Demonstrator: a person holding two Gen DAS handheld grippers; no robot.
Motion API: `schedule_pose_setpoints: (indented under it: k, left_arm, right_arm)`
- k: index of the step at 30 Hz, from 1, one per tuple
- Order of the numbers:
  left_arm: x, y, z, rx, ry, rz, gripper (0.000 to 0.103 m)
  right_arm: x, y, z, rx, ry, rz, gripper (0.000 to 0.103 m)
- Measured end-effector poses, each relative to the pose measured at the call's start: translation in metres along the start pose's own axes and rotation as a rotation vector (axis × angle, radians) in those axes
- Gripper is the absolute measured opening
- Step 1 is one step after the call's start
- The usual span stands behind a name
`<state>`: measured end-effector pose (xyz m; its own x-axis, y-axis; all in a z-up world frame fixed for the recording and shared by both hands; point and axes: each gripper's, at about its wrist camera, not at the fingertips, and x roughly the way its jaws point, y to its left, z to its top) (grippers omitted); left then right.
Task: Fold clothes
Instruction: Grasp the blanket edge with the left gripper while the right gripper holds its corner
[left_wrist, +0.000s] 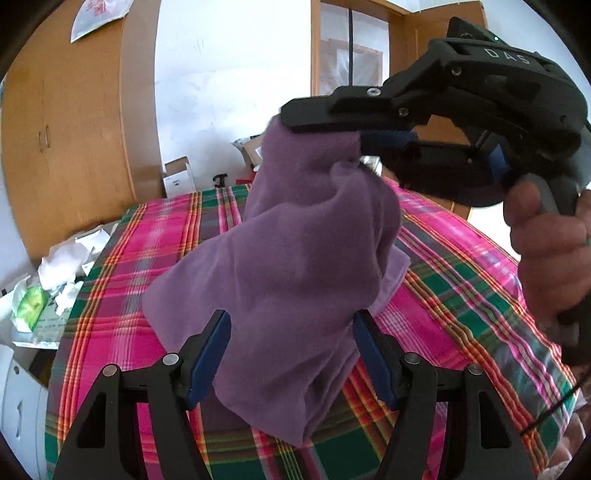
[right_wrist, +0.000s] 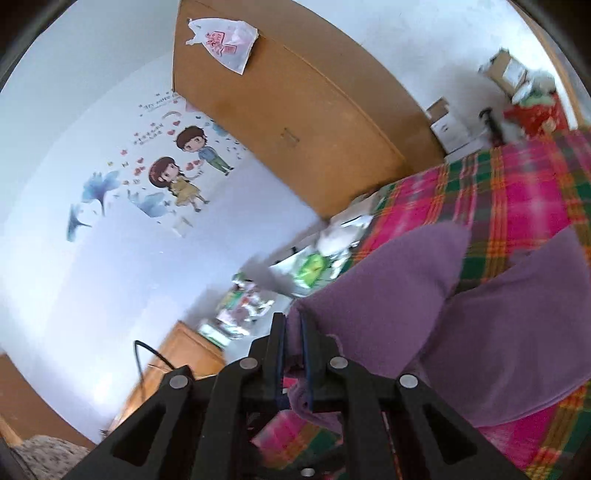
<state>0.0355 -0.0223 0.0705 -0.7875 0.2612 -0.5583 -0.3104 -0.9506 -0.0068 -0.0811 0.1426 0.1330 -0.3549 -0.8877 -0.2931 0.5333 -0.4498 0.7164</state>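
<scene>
Left wrist view: your left gripper (left_wrist: 291, 354) has its blue-padded fingers (left_wrist: 207, 358) spread wide. The purple garment (left_wrist: 295, 266) hangs between them, but neither pad presses it, so on this side it is released. The cloth is lifted off the plaid bedspread (left_wrist: 461, 266) at its upper end, where your right gripper (left_wrist: 321, 123) pinches it; its lower folds drape toward the bed. A paler purple layer shows just behind it on the right, touching the bedspread. Your hand (left_wrist: 554, 251) is wrapped round the right gripper's handle. Judgement: the high pinch lets the fabric hang and straighten under its own weight, and the spread left fingers sit where they could take a lower edge. A wooden wardrobe (left_wrist: 74, 140) stands behind, with crumpled white paper (left_wrist: 70, 262) beside the bed.

Right wrist view: the right gripper (right_wrist: 293, 343) is clenched on a bunched edge of the purple garment (right_wrist: 480, 332), with cloth squeezed between the pads and spilling out below them. The rest sweeps away to the right over the plaid bedspread (right_wrist: 517, 192). The camera is rolled well over, so the gripper is held tilted. A cartoon wall sticker (right_wrist: 184, 162) and the wardrobe (right_wrist: 295, 122) fill the background.

How far the folding has come cannot be read here: the garment is bunched, not flat.
</scene>
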Motion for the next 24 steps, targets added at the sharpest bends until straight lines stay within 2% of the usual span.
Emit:
schedule_pose_setpoints:
  k: [6,14,19,24]
  left_arm:
    - [0.001,0.004,-0.004,-0.019,0.005,-0.002,0.071]
    - [-0.013,0.016,-0.003,-0.082,-0.028,-0.047,0.071]
    - [-0.013,0.027,0.003,-0.149,-0.026,-0.019,0.071]
    - [-0.017,0.034,0.001,-0.172,-0.049,-0.002,0.07]
  right_arm:
    - [0.006,-0.01,-0.003,0.057,0.015,0.033,0.009]
    - [0.04,0.005,-0.003,0.041,0.079,0.12,0.009]
    - [0.065,0.02,-0.01,-0.021,0.144,0.125,0.009]
    - [0.077,0.019,-0.013,-0.009,0.185,0.165,0.009]
